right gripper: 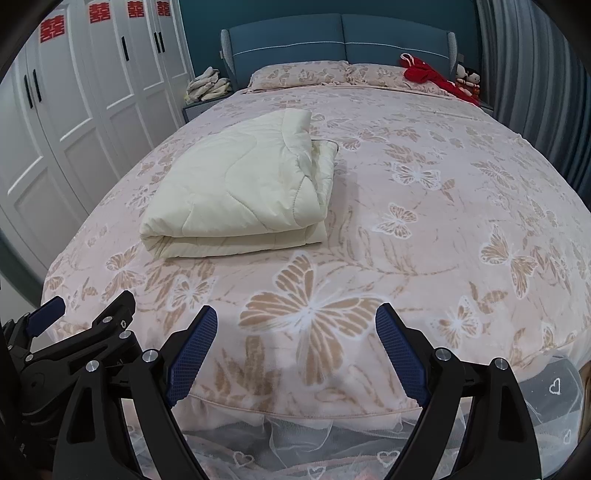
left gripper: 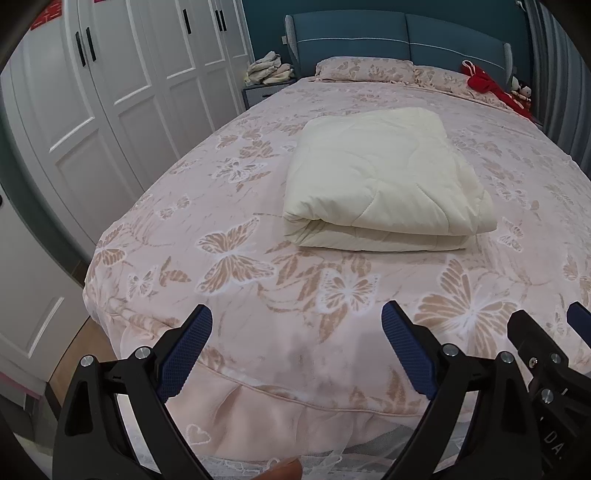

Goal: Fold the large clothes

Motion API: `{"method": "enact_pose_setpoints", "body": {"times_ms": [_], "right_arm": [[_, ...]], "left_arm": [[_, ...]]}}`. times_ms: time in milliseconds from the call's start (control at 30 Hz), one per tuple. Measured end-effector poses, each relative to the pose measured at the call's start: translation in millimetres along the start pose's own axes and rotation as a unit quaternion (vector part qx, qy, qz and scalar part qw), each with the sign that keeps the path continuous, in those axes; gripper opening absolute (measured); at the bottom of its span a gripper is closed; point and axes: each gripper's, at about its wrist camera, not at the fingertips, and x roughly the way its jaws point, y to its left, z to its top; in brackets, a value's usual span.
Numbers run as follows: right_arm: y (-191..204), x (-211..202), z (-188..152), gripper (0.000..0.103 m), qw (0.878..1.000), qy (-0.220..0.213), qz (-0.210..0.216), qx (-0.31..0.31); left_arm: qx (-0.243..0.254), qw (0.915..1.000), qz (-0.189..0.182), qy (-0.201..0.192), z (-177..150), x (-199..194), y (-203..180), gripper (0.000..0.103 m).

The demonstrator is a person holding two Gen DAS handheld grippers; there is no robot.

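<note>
- A cream quilted blanket [left gripper: 380,181] lies folded into a thick rectangular bundle on the bed [left gripper: 258,206], with its rounded fold edge facing the foot of the bed and its looser layered edges stacked along the right side.
- From the right wrist view the same folded blanket [right gripper: 240,184] sits left of the bed's middle, its upper corner slightly lifted and curled.
- The bed carries a pink bedspread [right gripper: 424,229] printed with tan and white butterflies; a sheer frill with small heart shapes hangs along the foot edge.
- The left gripper [left gripper: 297,325] hovers above the foot edge of the bed, its blue-padded fingers spread wide with nothing between them, well apart from the blanket.
- The right gripper [right gripper: 295,325] hangs over the foot edge too, fingers likewise parted and empty, also clear of the blanket.
- Each gripper shows at the edge of the other's view: the right one at the lower right of the left wrist view, the left one at the lower left of the right wrist view, so the two sit side by side.
- Two matching pillows [left gripper: 365,68] rest against a teal padded headboard [left gripper: 402,35].
- A red fabric item [right gripper: 428,75] lies on the right pillow area; beside it stand what look like small dolls, too small to tell for sure.
- A heap of pale cloth [left gripper: 269,68] sits on the bedside cabinet at the left.
- White wardrobe doors [right gripper: 85,96] with black handles line the left wall, bearing red paper decorations.
</note>
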Motion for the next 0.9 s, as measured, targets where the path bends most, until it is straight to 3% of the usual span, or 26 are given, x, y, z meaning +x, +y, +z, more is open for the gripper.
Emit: {"method": "enact_pose_setpoints", "body": {"times_ms": [900], "right_arm": [[-1.0, 0.1, 0.5, 0.086, 1.0, -0.001, -0.001, -0.001]], "left_arm": [[0.0, 1.0, 0.003, -0.001, 0.1, -0.4, 0.1, 0.091]]}}
